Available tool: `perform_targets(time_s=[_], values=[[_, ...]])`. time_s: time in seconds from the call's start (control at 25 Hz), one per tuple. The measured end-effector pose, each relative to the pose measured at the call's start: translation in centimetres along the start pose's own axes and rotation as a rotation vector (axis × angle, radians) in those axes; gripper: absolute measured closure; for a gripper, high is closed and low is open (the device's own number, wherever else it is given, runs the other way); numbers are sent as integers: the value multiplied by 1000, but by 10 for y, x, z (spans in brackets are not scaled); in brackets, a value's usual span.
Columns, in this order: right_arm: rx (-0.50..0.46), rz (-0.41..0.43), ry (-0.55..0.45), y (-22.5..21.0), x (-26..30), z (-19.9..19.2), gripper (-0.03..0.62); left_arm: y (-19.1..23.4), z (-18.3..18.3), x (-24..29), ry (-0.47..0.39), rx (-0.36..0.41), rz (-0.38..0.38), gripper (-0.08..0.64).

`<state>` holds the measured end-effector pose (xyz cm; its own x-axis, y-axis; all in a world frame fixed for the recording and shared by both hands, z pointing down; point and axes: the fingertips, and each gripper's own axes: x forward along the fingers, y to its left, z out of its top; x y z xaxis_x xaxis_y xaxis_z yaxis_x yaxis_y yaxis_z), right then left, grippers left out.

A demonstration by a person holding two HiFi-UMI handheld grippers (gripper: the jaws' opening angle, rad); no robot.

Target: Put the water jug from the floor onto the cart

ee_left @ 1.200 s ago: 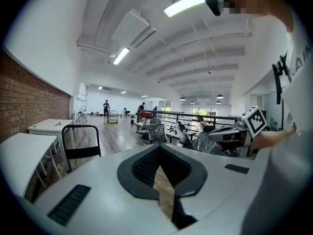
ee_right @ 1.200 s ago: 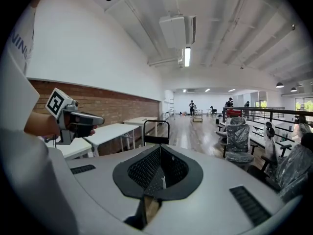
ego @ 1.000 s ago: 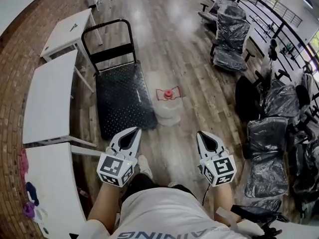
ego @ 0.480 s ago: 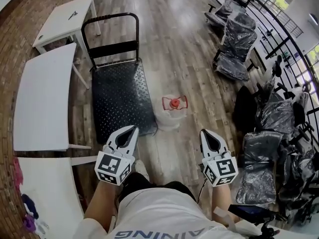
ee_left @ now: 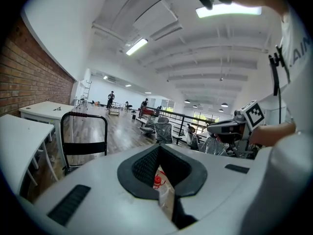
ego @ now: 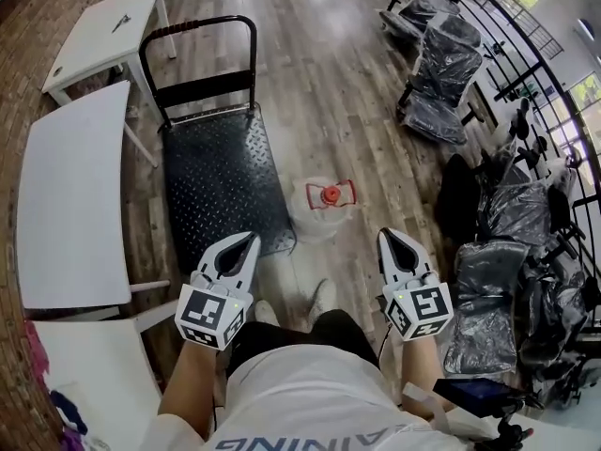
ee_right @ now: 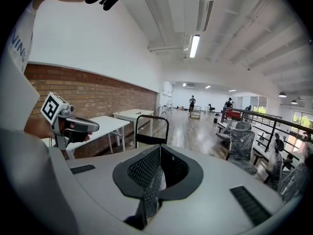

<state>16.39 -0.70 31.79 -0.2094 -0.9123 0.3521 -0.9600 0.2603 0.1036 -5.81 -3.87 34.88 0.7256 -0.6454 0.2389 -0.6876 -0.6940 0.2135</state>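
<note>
A clear water jug (ego: 319,210) with a red cap and handle stands on the wooden floor, just right of the black flat cart's (ego: 218,181) near corner. The cart's push handle (ego: 192,28) rises at its far end. My left gripper (ego: 250,240) is shut and empty, over the cart's near right corner, short of the jug. My right gripper (ego: 387,237) is shut and empty, to the jug's lower right. In the left gripper view the jug (ee_left: 163,190) shows through the gap behind the shut tips of the left gripper (ee_left: 159,147). The right gripper (ee_right: 160,146) points toward the cart handle (ee_right: 151,117).
White tables (ego: 73,191) line the brick wall on the left, beside the cart. Plastic-wrapped chairs (ego: 441,69) and a black railing (ego: 526,59) stand on the right. The person's feet (ego: 319,299) are on the floor just behind the jug.
The person has stepped forward, so the jug and cart lie closer to both grippers. Both grippers moved ahead together and stayed shut.
</note>
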Motion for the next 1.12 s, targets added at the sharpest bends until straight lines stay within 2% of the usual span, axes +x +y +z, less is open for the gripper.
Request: perform_targets(time_s=[0.24,0.44,0.64,0.84,0.96,1.12], values=[[13,37,-16,-33,34,1,587,6,0,30,17,-26,49,560],[12,93,-65,-62,76,18,588,17,31,62,-8,11,108,560],[-28,135,-87,-109,106,29,586,18,53,108,-13,14,173,560],[9,203,-51,-158,141,9,586,15,68,165,-3,23,229,560],[25,265,-5,-168,161,-12,586,11,64,185,38,33,254,560],[43,282,49,-177,187,-36,581,10,48,199,97,16,263,560]])
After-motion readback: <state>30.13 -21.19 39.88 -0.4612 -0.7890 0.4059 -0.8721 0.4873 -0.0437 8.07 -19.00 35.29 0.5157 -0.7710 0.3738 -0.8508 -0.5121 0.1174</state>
